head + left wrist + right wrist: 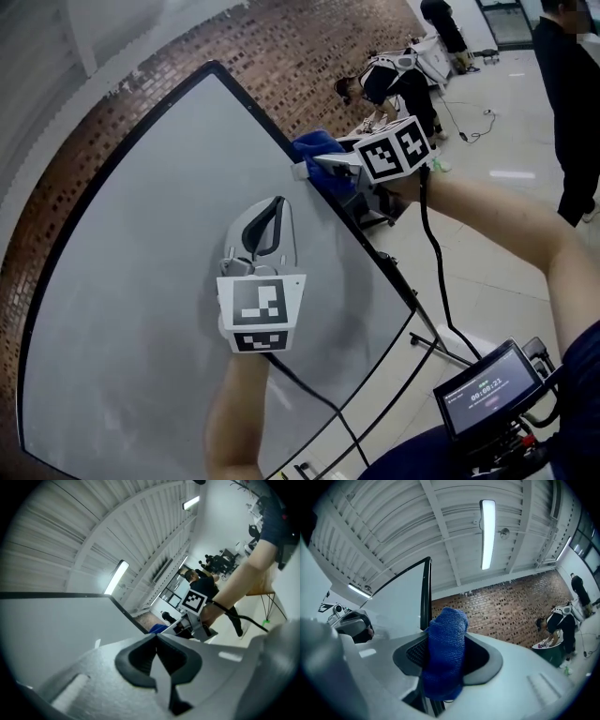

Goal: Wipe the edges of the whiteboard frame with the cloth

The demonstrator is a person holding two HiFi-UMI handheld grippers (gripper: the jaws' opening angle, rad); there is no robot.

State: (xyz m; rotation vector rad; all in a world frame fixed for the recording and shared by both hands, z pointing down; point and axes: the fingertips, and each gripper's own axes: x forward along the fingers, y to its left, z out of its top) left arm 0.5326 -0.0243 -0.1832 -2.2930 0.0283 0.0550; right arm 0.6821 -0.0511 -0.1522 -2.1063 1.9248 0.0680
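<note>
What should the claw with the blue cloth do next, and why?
Probably slide the right claw down along the black frame, with the cloth pressed on it. The claw grips the cloth right at the board's side edge, not far below the top corner. A long stretch of that edge runs on beneath it.

Head view downward; gripper views share whiteboard (141, 281).

The cloth (445, 653) is deep blue against the pale grey, black-padded right claw (309, 169). The whiteboard (141, 281) is greyish white inside a black frame (425, 592). Behind the whiteboard, the brick wall (511, 611) is red-brown with pale mortar. The left claw (277, 202) has a cube (258, 314) bearing black-and-white squares.
</note>
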